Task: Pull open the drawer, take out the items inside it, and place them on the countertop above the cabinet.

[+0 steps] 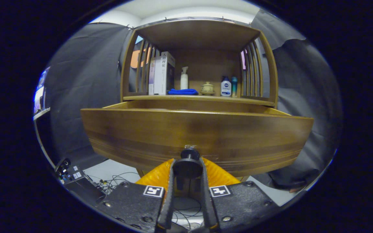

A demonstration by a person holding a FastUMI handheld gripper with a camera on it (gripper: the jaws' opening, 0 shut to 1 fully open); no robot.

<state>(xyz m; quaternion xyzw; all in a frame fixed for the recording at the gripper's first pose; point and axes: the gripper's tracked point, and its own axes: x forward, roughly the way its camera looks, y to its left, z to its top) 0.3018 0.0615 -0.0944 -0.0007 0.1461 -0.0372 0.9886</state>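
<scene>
— Where is the tool (188, 168) right now?

— Low against the front of the wooden drawer (196, 136). Its two fingers (168, 194) are drawn close and pinch the dark round knob (189, 154) on the drawer's front panel, one finger on each side of it.

— And the drawer itself?

— Pulled out toward the near side; its front panel bulges wide across the view, and the side walls run back to the cabinet (199, 35). The inside of the drawer is hidden behind the tall front panel, so I cannot tell what lies in it.

— What sits on the bench (160, 97) above?

— From left to right: a few upright books (163, 73), a folded blue cloth (183, 92) with a white pump bottle (184, 78) behind it, a small lidded ceramic cup (207, 88), a white bottle with a blue cap (226, 86), and a slim teal bottle (234, 86) just beside it. All stand toward the far part of the shelf space, between the slatted side walls.

— Anything in the way?

— The near strip of the bench is bare. Down on the left, on the floor, lie a dark box with buttons (71, 174) and loose cables (112, 183).
</scene>
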